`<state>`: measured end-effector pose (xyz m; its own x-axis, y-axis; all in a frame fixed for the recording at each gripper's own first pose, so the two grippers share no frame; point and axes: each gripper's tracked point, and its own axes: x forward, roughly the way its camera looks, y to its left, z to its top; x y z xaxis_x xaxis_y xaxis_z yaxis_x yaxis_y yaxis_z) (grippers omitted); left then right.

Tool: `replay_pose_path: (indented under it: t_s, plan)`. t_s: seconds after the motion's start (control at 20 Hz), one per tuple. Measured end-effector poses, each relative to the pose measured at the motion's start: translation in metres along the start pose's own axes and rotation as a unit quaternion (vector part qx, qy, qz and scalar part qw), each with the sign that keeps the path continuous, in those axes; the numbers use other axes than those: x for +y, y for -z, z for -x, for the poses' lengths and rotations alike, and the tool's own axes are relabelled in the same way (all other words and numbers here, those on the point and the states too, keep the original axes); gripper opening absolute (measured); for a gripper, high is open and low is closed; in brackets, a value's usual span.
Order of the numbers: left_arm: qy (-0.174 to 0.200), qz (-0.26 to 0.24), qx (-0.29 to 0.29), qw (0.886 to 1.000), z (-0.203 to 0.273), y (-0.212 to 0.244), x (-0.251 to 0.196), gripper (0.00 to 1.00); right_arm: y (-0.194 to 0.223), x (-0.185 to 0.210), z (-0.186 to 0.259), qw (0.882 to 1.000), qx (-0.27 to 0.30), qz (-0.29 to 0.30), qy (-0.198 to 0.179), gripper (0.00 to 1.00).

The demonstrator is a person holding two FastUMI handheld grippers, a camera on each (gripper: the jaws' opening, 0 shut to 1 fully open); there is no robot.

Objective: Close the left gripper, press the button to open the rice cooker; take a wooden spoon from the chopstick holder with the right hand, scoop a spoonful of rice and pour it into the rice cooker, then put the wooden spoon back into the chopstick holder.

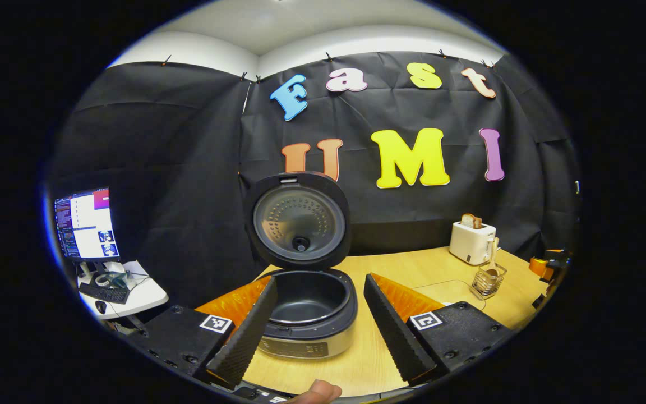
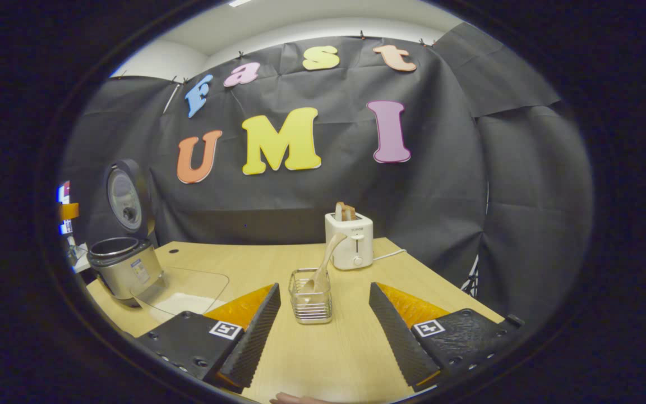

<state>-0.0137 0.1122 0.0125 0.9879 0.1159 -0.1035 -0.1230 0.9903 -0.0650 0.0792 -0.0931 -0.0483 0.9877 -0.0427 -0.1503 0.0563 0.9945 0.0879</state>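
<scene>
Standing open, rice cooker (image 1: 306,303) pot bare | wooden spoon (image 2: 323,264) in chopstick holder (image 2: 310,303) | both tools apart

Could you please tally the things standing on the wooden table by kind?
Rice cooker, lid open: 1
Toaster: 1
Chopstick holder: 1
Wooden spoon in the holder: 1
Clear tray with rice: 1
Total: 5

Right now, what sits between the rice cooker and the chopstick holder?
In the right gripper view, a clear tray holding rice lies on the table between the rice cooker and the chopstick holder.
</scene>
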Motion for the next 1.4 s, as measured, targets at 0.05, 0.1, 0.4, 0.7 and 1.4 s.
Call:
replay_pose_path:
  t_s: [0.05,0.1,0.4,0.7,1.4]
  plan:
    - [0.003,0.001,-0.010,1.000,0.004,0.001,-0.006,0.96,0.003,-0.001,-0.012,1.000,0.009,-0.003,-0.004,0.95]
    - [0.005,0.002,-0.016,1.000,0.007,0.002,-0.010,0.99,0.006,-0.001,-0.025,1.000,0.022,-0.001,-0.009,0.95]
    - [0.029,0.030,-0.022,0.999,0.012,0.012,-0.042,0.99,-0.002,-0.001,-0.103,0.996,0.075,-0.043,-0.028,0.95]
    - [0.050,0.004,-0.018,0.999,0.009,0.016,-0.050,0.99,-0.007,-0.005,-0.193,0.987,0.131,-0.083,-0.028,0.95]
    - [0.034,0.010,-0.020,0.999,0.000,0.010,-0.027,0.99,0.021,0.009,-0.259,0.975,0.209,-0.071,0.005,0.32]
